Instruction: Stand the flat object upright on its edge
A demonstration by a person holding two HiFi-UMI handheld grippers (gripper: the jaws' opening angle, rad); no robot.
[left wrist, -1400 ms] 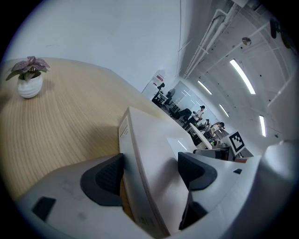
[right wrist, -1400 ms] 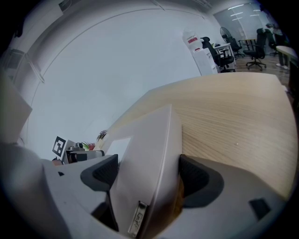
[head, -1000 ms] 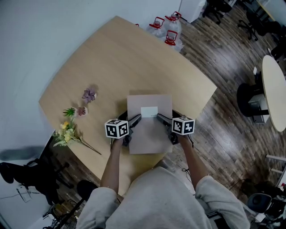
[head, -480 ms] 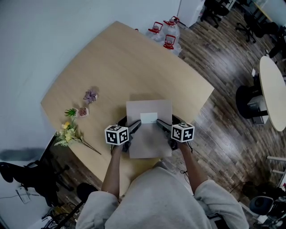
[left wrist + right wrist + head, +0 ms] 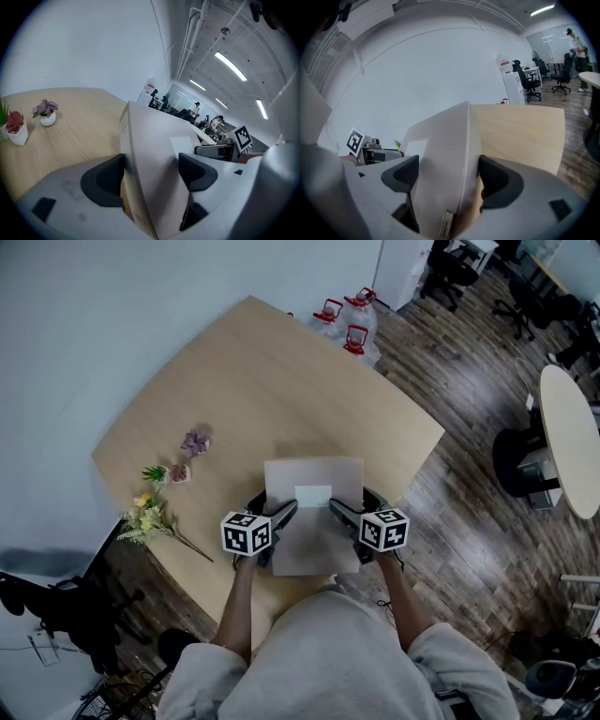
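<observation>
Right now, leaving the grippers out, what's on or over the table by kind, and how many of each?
flat grey box: 1
small potted plants: 2
flower bunch: 1
Total: 4

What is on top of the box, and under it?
A white label sits on top of the box; the left gripper and right gripper clamp its sides. Its underside is hidden.
</observation>
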